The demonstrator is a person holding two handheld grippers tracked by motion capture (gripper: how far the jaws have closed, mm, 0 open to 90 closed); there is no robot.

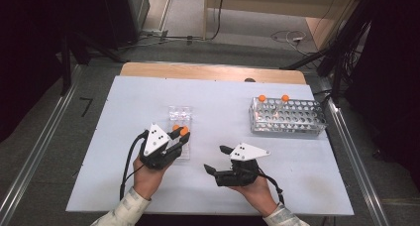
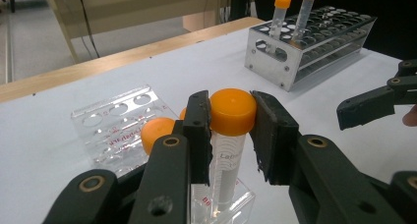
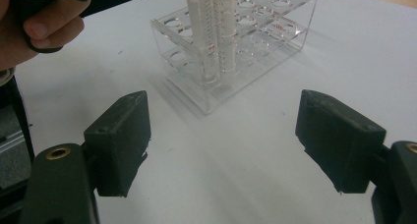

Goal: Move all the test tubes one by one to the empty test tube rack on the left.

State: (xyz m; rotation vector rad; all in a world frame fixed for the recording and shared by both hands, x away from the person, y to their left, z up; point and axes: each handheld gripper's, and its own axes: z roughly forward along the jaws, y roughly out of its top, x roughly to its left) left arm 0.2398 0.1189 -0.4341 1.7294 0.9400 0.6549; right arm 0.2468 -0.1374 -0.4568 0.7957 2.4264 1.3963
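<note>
A clear plastic rack [image 1: 179, 114] lies left of the table's middle with two orange-capped tubes standing at its near end. My left gripper [image 1: 182, 136] is shut on the cap of one tube [image 2: 232, 111], which still stands in the clear rack [image 2: 113, 121]. The other tube's cap [image 2: 156, 134] shows just behind the left jaw. My right gripper [image 1: 215, 158] rests to the right, open with nothing between its jaws. From the right gripper view, my right gripper [image 3: 226, 135] faces the clear rack [image 3: 260, 37] and both tubes [image 3: 204, 27].
A perforated metal rack [image 1: 287, 118] stands at the far right of the white table, with two orange-capped tubes [image 1: 262, 98] upright in its back row. The metal rack [image 2: 314, 52] is also ahead of the left gripper. A wooden strip edges the table's far side.
</note>
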